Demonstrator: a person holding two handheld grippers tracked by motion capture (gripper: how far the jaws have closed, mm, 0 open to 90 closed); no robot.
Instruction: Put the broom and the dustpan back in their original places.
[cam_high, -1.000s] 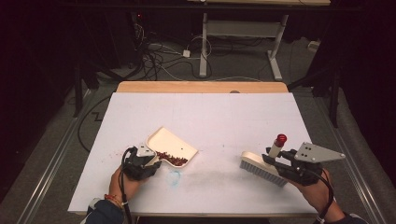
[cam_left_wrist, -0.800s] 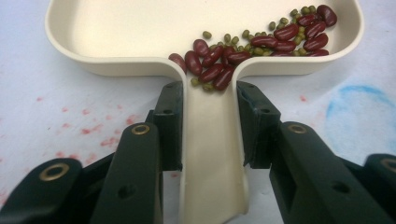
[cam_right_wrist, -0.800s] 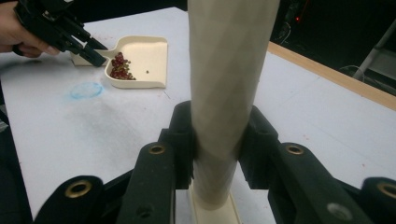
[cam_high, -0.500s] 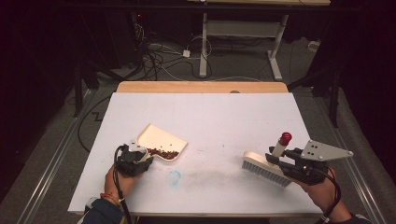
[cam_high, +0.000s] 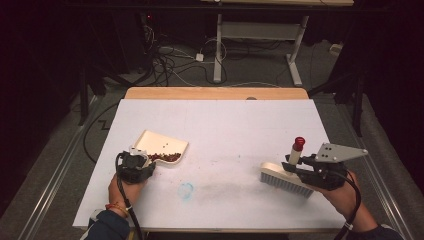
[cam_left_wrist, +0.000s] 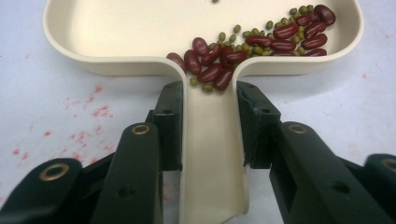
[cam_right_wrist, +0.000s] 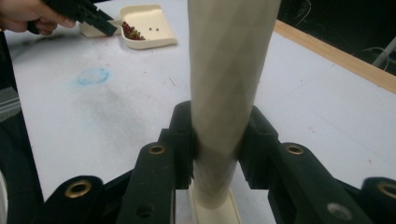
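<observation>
Our left gripper (cam_left_wrist: 205, 116) is clamped on the channel-shaped handle of the cream dustpan (cam_left_wrist: 116, 32), its pads pressing both outer walls, so we should keep that squeeze even and the pan level. The red beans (cam_left_wrist: 261, 44) and small green ones sit toward the back of the pan, a few of them at the mouth of the handle channel; any backward tilt would likely send them down it toward the jaws. In the high view the dustpan (cam_high: 155, 142) lies on the white table (cam_high: 225, 125) at the left side, near its edge. Our right gripper (cam_right_wrist: 217, 140) is closed around the cream handle of the brush (cam_high: 285, 177), whose bristle head rests on the table well apart from the pan. To carry the beans off cleanly, we judge it best to lift slowly, nose slightly raised, and leave the brush parked.
</observation>
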